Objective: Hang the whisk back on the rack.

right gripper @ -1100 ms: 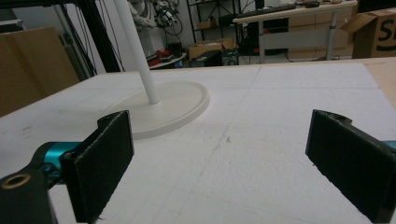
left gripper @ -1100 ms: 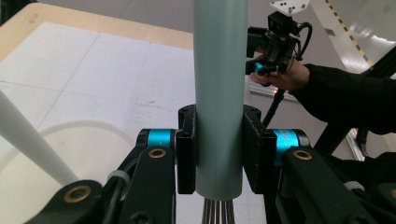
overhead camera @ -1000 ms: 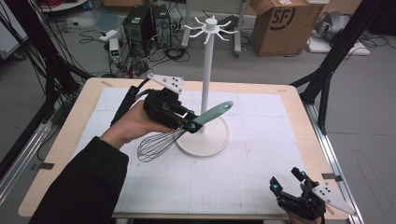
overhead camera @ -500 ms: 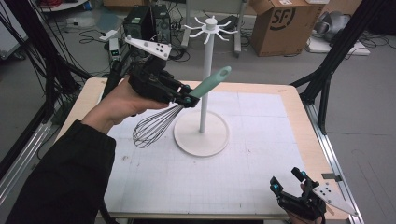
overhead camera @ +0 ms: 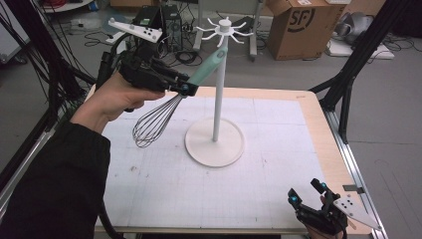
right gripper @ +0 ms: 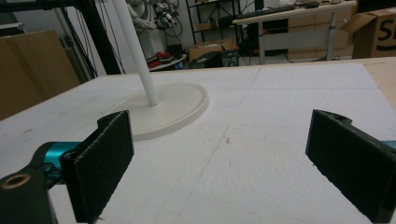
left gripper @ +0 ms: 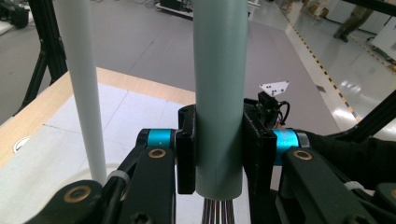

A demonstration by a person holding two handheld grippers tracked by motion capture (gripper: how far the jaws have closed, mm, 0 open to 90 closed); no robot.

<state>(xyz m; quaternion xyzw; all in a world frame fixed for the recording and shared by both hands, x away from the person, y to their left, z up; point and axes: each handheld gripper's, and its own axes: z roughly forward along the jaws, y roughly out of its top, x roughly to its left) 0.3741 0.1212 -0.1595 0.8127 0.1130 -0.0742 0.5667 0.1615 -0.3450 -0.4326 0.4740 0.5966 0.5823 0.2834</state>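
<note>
The left gripper [overhead camera: 185,89] clenched the whisk [overhead camera: 171,107] by its green handle, raised beside the stand [overhead camera: 217,84] near the hooks; hanging was judged not yet done. The right gripper [overhead camera: 307,194] rested released, empty, at the table [overhead camera: 278,219] edge.

1. Cardboard box [overhead camera: 303,25], floor behind table, high view: dark printed "SF", partly inside a curved logo mark.
2. Right gripper view: box [right gripper: 376,28] at rt edge, letter "S" legible, rest cut off.
3. No other legible txt/nos.
</note>
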